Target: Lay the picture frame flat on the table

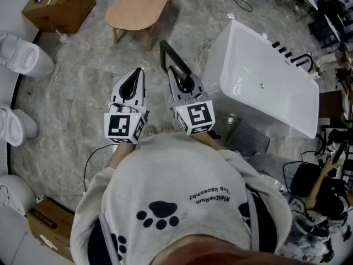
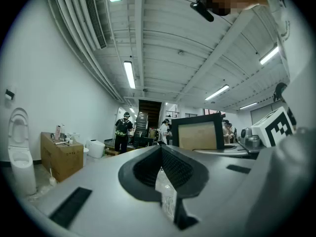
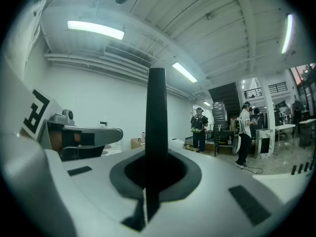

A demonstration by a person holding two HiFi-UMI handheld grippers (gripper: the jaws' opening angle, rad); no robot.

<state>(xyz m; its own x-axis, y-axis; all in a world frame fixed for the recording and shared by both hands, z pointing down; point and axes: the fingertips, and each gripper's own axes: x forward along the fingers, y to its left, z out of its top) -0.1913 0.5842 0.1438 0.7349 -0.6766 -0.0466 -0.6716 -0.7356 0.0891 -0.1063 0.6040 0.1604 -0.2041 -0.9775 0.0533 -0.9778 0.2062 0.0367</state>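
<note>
Head view: our left gripper point(image 1: 136, 76) is closed on nothing. The table point(image 1: 132, 10) stands well ahead across the floor. The frame point(image 1: 174, 59) is not on it yet. It sits edge-on in our right gripper point(image 1: 185, 83), jaws clamped on its black rim.

We judge: carry it level to the table, rest one long edge first, tip it over slowly, release only once flat.

The sweater point(image 1: 182, 203) print is upside-down and we cannot read it reliably.
</note>
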